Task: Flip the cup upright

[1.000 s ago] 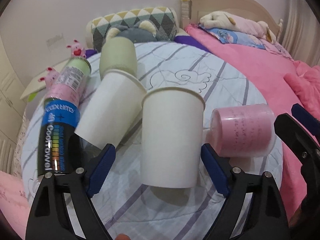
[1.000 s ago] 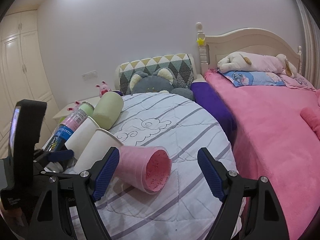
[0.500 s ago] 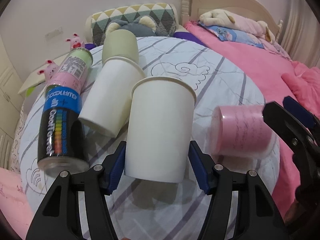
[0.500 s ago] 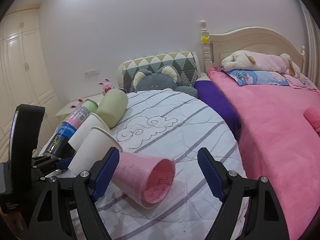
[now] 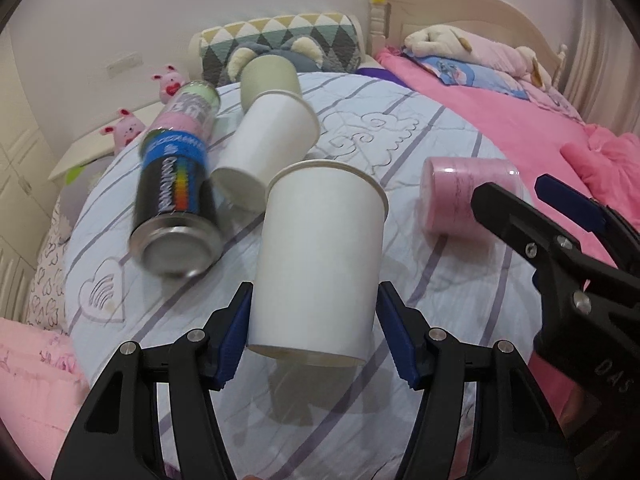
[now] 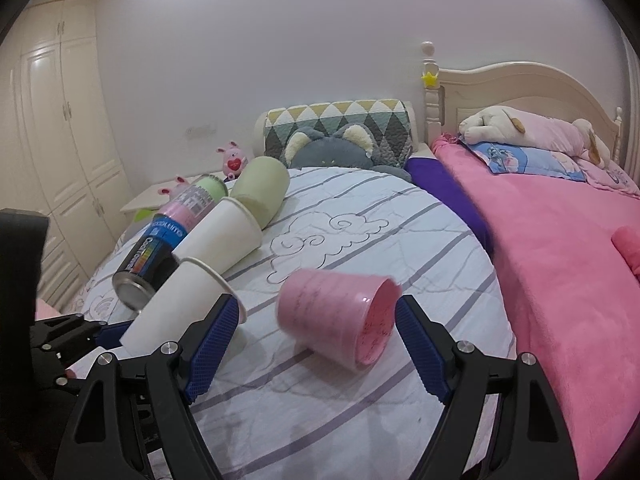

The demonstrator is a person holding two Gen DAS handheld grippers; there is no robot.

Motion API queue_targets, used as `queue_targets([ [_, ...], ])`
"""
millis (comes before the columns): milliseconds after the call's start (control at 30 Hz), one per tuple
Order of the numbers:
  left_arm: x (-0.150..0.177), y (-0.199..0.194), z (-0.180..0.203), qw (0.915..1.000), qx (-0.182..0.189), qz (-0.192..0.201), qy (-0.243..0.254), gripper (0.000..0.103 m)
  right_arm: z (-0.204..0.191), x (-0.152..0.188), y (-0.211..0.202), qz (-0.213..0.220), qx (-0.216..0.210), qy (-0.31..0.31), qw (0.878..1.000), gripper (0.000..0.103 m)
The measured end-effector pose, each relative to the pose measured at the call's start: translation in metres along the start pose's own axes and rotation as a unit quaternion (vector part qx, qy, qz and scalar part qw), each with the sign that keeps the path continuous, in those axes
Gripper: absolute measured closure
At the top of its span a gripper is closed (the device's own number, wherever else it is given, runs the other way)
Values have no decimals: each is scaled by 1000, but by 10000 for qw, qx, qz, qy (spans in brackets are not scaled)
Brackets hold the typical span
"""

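Observation:
My left gripper (image 5: 314,330) is shut on a white paper cup (image 5: 320,256) and holds it lifted above the quilt, rim tilted up and away; the cup also shows in the right wrist view (image 6: 176,312). A pink plastic cup (image 6: 340,316) lies on its side on the quilt, mouth to the right, between the fingers of my open right gripper (image 6: 316,344). In the left wrist view the pink cup (image 5: 452,200) lies to the right, with the right gripper (image 5: 560,220) beside it.
A second white paper cup (image 5: 268,148), a pale green cup (image 5: 270,80) and a blue-and-black spray can (image 5: 176,196) lie on the round quilted table (image 6: 360,400). A pink bed (image 6: 560,260) is to the right, pillows and plush toys behind.
My left gripper closed on the white cup and lifted it, tilting it upward. The spray can rolled. My right gripper moved in around the pink cup.

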State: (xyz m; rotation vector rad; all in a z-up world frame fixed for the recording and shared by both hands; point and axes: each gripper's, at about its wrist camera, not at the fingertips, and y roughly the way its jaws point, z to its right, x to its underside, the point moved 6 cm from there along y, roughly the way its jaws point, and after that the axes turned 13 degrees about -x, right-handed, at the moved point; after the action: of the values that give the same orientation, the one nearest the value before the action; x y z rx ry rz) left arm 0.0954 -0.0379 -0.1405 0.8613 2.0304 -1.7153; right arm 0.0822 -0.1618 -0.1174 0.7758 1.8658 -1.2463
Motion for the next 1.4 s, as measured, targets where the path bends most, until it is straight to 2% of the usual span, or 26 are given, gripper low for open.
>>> queue_targets([
  [133,10,-1,-7,10000,-17,-57,-46,38,-8,4,-2,-84,-55,29,9999,21],
  [233,16,-1,-9,9998,21,-199,-40,15,-12,7,-1,-179,-126,150,9996,21],
  [367,22,-8,-18,10000,20,-81,-23,6,-21,11,1,-355,-304,442,9979,21],
  [600,34,-21,-45,9997,146,49,-199,6,-42,17,14,-656,-691,843,9919,21],
  [667,34,-21,-51,9995,174,42,-273,6,-48,19,23,-797,-954,1079,9863,21],
  [800,33,-19,-60,9991,226,70,-350,6,-54,23,41,-1004,-1217,1452,9767,21],
  [1133,29,-10,-64,9983,517,104,-254,6,-54,22,80,-1334,-1487,2040,9584,21],
  [1267,30,-9,-61,9982,564,108,-183,6,-51,28,94,-1481,-1750,2370,9441,21],
  [1400,30,-9,-57,9980,617,98,-111,6,-48,26,98,-1378,-2053,2476,9368,22],
])
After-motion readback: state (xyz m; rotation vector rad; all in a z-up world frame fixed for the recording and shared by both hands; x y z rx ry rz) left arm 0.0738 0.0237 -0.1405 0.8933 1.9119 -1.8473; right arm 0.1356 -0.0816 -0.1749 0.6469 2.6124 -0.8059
